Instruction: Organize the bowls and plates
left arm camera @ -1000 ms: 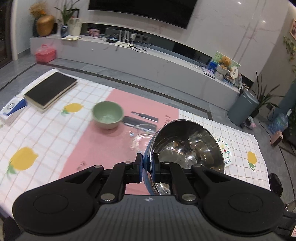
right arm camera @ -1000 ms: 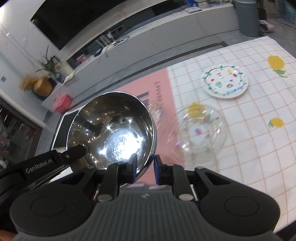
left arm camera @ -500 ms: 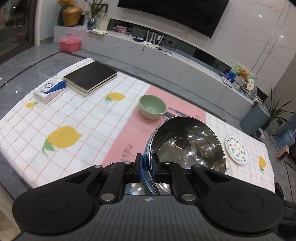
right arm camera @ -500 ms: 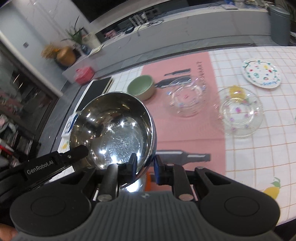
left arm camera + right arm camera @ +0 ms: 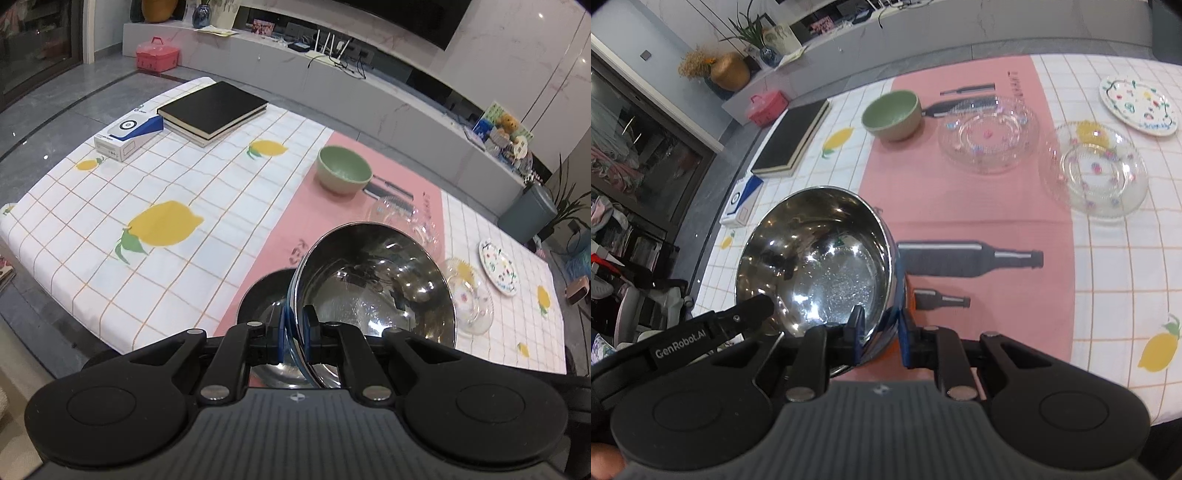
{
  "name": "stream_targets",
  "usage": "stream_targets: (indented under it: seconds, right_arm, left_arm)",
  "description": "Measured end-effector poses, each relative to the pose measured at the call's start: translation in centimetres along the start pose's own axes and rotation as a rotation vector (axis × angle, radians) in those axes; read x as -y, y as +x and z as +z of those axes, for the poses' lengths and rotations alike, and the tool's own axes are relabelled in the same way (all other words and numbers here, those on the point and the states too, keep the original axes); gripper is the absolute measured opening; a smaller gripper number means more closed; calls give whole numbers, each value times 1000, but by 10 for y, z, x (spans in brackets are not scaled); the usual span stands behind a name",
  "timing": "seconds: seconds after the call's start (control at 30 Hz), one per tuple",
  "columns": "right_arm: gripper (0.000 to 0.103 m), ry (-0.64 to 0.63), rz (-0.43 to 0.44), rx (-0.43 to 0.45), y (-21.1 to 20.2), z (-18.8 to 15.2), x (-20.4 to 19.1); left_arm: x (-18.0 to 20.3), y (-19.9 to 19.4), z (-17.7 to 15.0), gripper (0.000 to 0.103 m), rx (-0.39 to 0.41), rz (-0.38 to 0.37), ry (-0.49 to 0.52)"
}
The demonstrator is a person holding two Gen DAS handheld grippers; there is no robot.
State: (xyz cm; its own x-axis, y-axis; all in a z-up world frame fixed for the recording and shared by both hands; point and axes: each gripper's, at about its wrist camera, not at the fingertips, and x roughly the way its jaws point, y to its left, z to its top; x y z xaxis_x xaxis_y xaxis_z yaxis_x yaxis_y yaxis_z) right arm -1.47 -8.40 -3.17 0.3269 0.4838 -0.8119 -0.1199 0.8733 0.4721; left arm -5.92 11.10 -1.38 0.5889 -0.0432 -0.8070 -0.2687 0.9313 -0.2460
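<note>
Both claws clamp the rim of one steel bowl (image 5: pixel 373 291), held tilted above the table (image 5: pixel 155 184). The left gripper (image 5: pixel 294 332) pinches the rim edge-on, its jaws narrow. The right gripper (image 5: pixel 879 334) grips the opposite side of the rim in the same way. Ahead of the claws, on the pink mat (image 5: pixel 979 206), stands a green bowl (image 5: pixel 892 114). Beside it lies a glass plate (image 5: pixel 988 134), then a second glass plate (image 5: pixel 1093 170). Farthest right of these rests a patterned plate (image 5: pixel 1137 105). Far left lie a black book (image 5: pixel 212 107) and a white box (image 5: pixel 127 136).
</note>
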Motion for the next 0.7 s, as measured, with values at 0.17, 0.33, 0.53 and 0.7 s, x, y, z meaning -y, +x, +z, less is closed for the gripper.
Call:
stream_targets:
  seconds: [0.17, 0.33, 0.53, 0.7]
  right_arm:
    - [17, 3, 8, -34, 9, -4, 1]
    - [17, 9, 10, -71, 20, -4, 0]
    - [17, 7, 2, -88, 30, -2, -1]
    - [17, 5, -6, -98, 37, 0, -1]
  left_arm:
    - [-4, 3, -4, 10, -22, 24, 18]
    - [-8, 7, -5, 10, -42, 49, 24]
    - [-13, 18, -5, 10, -73, 59, 26]
    - [-10, 23, -3, 10, -77, 75, 55]
